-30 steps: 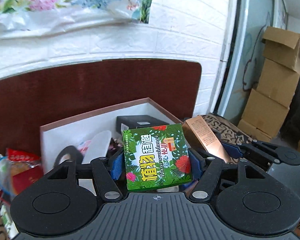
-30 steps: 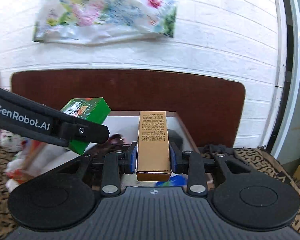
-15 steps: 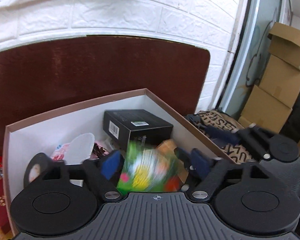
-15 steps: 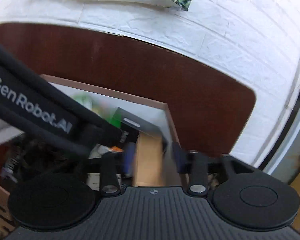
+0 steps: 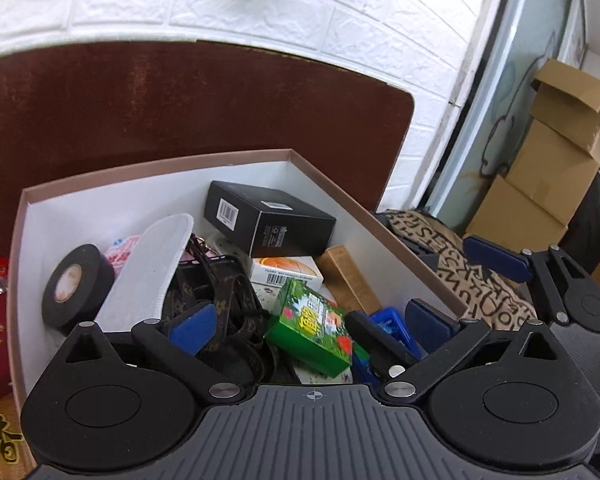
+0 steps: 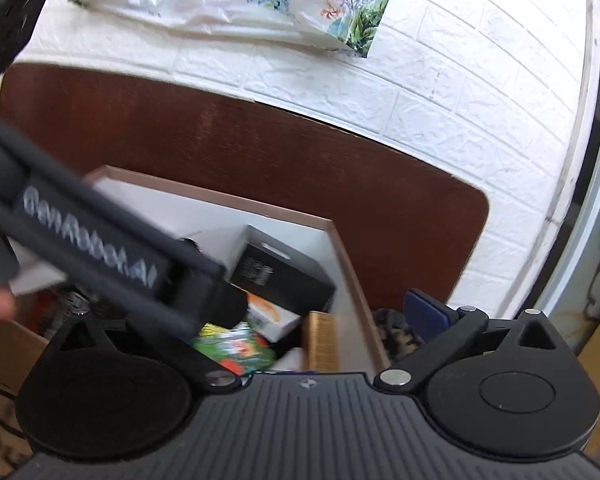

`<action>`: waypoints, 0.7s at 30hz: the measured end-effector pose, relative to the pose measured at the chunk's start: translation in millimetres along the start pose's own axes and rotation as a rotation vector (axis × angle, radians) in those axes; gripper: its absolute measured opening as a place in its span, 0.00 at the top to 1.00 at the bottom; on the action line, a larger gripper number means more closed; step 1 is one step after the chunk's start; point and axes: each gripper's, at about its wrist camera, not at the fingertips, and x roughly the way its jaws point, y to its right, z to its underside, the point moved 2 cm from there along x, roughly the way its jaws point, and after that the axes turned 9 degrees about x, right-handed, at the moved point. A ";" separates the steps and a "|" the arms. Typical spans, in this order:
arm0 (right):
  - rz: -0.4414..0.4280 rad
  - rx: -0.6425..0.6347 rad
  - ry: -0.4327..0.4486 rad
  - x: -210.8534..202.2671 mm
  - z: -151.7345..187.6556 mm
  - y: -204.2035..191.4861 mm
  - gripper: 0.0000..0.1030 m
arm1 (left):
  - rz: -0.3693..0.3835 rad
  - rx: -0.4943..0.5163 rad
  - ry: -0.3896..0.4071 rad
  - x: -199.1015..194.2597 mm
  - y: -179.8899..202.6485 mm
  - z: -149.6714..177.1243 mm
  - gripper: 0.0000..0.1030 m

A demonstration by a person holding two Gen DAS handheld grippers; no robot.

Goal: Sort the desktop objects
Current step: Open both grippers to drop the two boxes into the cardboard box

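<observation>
White brick is seen behind a box. Both tools, left and right, are opening, nothing clamped; green carton lies at six o'clock inside.

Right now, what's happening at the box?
A person with a gripper in each hand is sorting desk clutter into the storage box. The left gripper and right gripper are both opening over it, nothing pinched. The green box and the gold box lie loose inside among the other items.
</observation>
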 end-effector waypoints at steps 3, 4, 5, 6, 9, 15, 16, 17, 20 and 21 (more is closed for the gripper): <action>0.006 0.003 -0.001 -4.5 -2.0 -3.4 0.00 | -0.018 0.014 0.007 -8.2 4.6 1.8 0.00; 0.006 0.006 -0.001 -6.5 -2.4 -4.3 0.00 | -0.019 0.015 0.006 -10.9 5.5 2.0 0.00; 0.003 0.010 -0.001 -7.0 -1.6 -5.2 0.00 | -0.013 0.016 -0.002 -13.1 6.8 2.4 0.00; -0.003 0.017 -0.002 -9.1 -1.8 -6.1 0.00 | -0.016 0.019 -0.004 -15.8 7.9 2.3 0.00; -0.026 0.042 -0.006 -13.8 -2.7 -8.5 0.00 | -0.028 0.043 -0.007 -24.7 12.4 2.7 0.00; -0.064 0.084 -0.019 -31.2 -1.2 -17.9 0.00 | -0.060 0.062 -0.010 -46.2 17.8 10.5 0.00; -0.071 0.098 -0.022 -33.8 -0.7 -19.2 0.00 | -0.067 0.061 -0.011 -50.4 17.9 12.6 0.00; -0.080 0.117 -0.028 -37.2 0.3 -20.5 0.00 | -0.072 0.059 -0.014 -54.2 17.2 14.8 0.00; -0.122 0.194 -0.052 -44.5 4.7 -23.0 0.00 | -0.088 0.054 -0.018 -66.7 15.6 23.3 0.00; -0.136 0.217 -0.062 -47.0 6.4 -23.8 0.00 | -0.096 0.053 -0.018 -71.0 14.6 26.7 0.00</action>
